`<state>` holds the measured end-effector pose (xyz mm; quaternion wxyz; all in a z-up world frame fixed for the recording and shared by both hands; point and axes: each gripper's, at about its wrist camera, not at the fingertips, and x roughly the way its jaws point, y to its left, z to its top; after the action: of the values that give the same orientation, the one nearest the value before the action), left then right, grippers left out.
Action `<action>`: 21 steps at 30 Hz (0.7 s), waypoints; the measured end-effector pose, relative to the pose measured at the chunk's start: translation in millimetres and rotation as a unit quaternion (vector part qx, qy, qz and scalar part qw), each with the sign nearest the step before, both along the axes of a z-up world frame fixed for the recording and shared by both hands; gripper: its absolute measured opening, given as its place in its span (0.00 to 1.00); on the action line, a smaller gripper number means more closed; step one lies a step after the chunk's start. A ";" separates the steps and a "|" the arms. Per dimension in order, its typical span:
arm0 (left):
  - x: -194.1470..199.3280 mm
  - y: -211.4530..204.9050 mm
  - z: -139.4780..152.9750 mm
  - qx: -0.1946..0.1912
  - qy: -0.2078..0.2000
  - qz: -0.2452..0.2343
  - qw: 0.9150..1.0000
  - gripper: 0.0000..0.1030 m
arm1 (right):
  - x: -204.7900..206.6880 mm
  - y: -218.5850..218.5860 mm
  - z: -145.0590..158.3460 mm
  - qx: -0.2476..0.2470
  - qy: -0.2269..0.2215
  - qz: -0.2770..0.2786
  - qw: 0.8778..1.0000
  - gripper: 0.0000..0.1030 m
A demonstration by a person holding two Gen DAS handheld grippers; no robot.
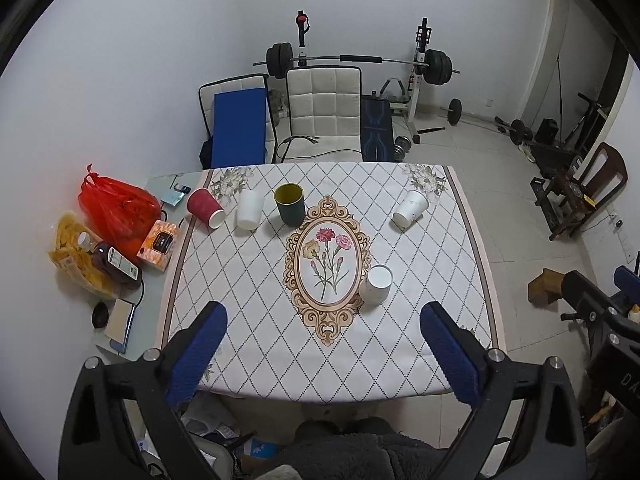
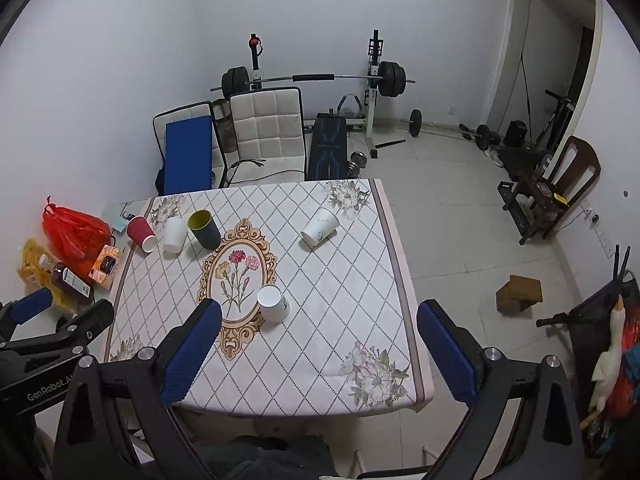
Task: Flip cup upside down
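Several cups are on the patterned tablecloth [image 1: 400,340] [image 2: 340,320]. A dark green cup [image 1: 289,204] [image 2: 204,229] stands upright with its mouth up. A red cup [image 1: 205,207] [image 2: 141,233] and a white cup [image 1: 410,208] [image 2: 320,227] lie on their sides. A white cup [image 1: 250,209] [image 2: 175,234] beside the green one is tilted or mouth down. A white paper cup [image 1: 375,285] [image 2: 273,303] stands upside down near the middle. My left gripper [image 1: 323,320] and right gripper [image 2: 319,320] are open and empty, held above the table's near edge.
A red bag [image 1: 116,208], snack bag, bottle [image 1: 112,262], orange box [image 1: 158,245] and phone [image 1: 120,322] lie left of the cloth. Two chairs [image 1: 324,114] and a barbell rack stand behind the table. A wooden block [image 2: 519,293] is on the floor at right.
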<state>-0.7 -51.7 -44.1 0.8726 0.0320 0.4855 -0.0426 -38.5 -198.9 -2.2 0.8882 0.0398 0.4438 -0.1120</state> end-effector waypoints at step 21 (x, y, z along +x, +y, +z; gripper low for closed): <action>-8.9 1.6 -5.6 0.002 0.017 0.015 1.000 0.96 | -0.8 -2.1 -7.3 0.005 0.015 0.009 1.000 0.97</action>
<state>-9.5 -50.1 -49.7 0.8649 0.0258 0.5004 -0.0294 -39.4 -201.0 -9.5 0.8824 0.0382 0.4576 -0.1022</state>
